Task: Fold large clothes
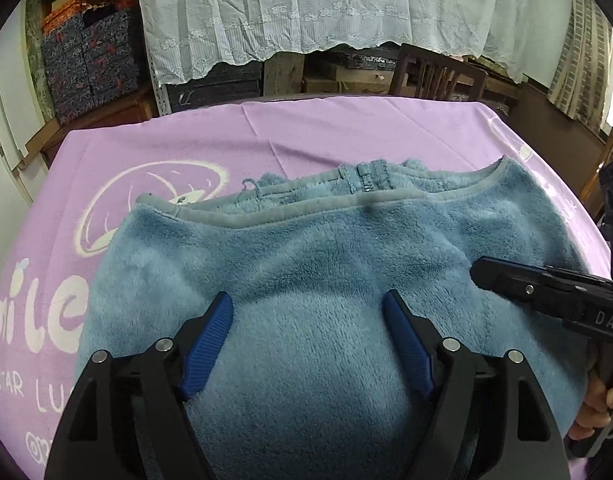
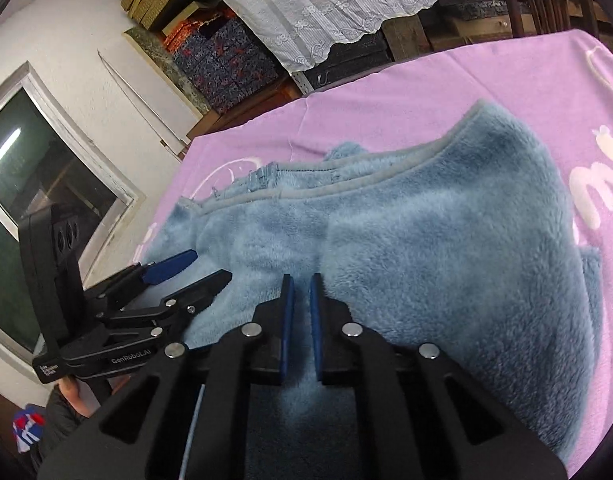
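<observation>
A light blue fleece garment (image 1: 306, 248) lies spread on the table, its grey-trimmed edge (image 1: 314, 214) toward the far side. My left gripper (image 1: 307, 295) hangs open just over the middle of the fleece, blue pads (image 1: 210, 340) wide apart and nothing pinched between them. The right gripper (image 1: 476, 272) comes in from the right with its tip low over the fleece. In the right wrist view the right gripper (image 2: 301, 279) is shut, pads nearly together over the garment (image 2: 426, 240), with no fabric visibly caught. The left gripper (image 2: 212, 266) shows open at the left.
A purple printed cloth (image 1: 346, 132) covers the table under the garment. Behind the far edge hang a white lace curtain (image 1: 306, 12) and stand a dark wooden chair (image 1: 434, 76) and patterned boxes (image 1: 90, 64). A window (image 2: 38, 200) is at the left. A hand (image 1: 598, 412) holds the right tool.
</observation>
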`<action>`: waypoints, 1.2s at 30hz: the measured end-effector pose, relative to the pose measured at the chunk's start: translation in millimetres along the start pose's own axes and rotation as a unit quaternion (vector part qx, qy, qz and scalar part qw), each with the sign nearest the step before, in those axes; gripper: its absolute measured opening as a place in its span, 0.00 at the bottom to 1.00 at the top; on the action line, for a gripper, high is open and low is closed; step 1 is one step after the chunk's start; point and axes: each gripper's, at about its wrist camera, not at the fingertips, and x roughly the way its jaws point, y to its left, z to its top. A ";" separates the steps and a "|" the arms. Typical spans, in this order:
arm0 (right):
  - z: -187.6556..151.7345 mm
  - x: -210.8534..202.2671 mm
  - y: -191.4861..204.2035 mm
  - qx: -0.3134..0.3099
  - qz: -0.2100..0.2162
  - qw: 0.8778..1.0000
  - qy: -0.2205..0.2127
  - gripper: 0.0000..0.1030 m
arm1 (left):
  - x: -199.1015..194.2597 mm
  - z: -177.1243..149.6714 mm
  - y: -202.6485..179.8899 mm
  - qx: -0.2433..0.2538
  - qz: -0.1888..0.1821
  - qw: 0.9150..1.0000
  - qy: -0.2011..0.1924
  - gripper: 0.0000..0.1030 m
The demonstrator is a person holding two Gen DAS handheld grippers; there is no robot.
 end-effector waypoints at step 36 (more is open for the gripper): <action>-19.1 -67.3 71.9 -0.047 -0.053 0.994 -0.087 0.50 | -131.6 -28.0 -35.6 0.010 0.142 0.982 -0.126 0.95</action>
